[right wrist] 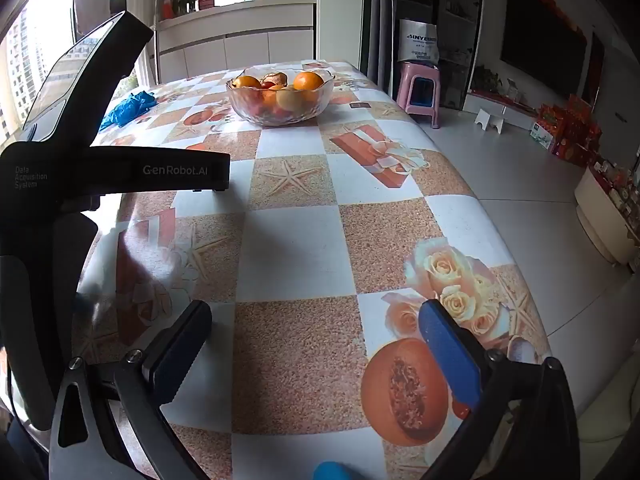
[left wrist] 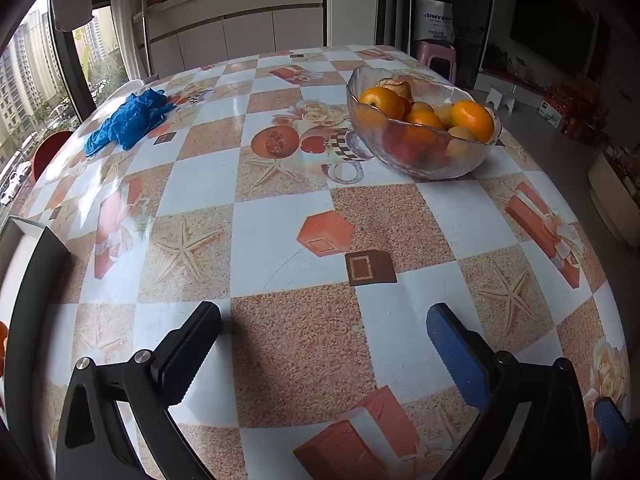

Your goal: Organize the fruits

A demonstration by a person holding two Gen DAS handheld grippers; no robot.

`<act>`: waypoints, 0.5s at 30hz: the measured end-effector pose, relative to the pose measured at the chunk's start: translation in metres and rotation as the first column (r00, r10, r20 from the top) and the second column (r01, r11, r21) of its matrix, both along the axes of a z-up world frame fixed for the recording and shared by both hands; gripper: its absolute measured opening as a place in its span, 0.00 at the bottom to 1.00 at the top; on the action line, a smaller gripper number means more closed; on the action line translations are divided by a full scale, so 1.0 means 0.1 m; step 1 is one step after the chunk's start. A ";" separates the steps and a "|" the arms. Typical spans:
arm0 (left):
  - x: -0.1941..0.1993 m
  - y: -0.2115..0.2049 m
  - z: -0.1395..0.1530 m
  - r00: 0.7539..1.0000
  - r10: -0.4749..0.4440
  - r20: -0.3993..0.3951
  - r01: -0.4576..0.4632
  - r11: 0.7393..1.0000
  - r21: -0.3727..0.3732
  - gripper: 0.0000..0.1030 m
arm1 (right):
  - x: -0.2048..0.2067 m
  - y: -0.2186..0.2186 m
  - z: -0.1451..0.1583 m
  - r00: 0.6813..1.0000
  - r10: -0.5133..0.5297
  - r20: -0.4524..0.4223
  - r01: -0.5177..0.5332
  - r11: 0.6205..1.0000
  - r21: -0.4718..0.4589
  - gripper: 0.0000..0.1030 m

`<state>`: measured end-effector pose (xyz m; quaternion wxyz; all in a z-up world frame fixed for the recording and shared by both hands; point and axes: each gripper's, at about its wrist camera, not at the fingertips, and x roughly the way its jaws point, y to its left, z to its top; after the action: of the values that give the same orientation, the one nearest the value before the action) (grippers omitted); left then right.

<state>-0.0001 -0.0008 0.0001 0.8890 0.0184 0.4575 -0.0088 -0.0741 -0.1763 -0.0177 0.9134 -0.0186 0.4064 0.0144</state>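
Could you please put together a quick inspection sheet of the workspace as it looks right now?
Surface: table under a glossy checked cloth printed with starfish, gift boxes and roses.
Job's things: glass bowl stands at the far right part of the table, holding oranges and other fruit; no loose fruit seen on the cloth.
Clutter: crumpled blue gloves at the far left of the table.
Grippers: left gripper open and holding nothing, low over the near cloth; right gripper likewise open and holding nothing.
Cables: nothing seen.
Surroundings: pink stool on the floor past the table's right edge; white cabinets behind; windows at left.
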 end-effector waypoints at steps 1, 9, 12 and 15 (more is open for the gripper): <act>0.00 0.01 0.00 1.000 0.001 -0.002 -0.001 1.000 -0.030 1.00 | 0.00 0.00 0.00 1.000 0.000 -0.001 0.000 1.000 0.002 1.00; 0.00 0.00 0.00 1.000 0.001 -0.002 -0.001 1.000 -0.030 1.00 | 0.00 0.00 0.00 1.000 -0.002 -0.001 0.002 1.000 0.001 1.00; 0.00 0.01 0.00 1.000 0.001 -0.003 -0.001 1.000 -0.029 1.00 | 0.00 0.00 0.01 1.000 -0.003 -0.001 0.003 1.000 0.000 1.00; 0.00 0.01 0.00 1.000 0.001 -0.003 -0.001 1.000 -0.029 1.00 | 0.00 0.01 0.01 1.000 -0.003 -0.001 0.003 1.000 -0.002 1.00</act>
<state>0.0000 0.0002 -0.0001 0.8886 0.0053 0.4585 -0.0148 -0.0744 -0.1757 -0.0167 0.9133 -0.0187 0.4067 0.0127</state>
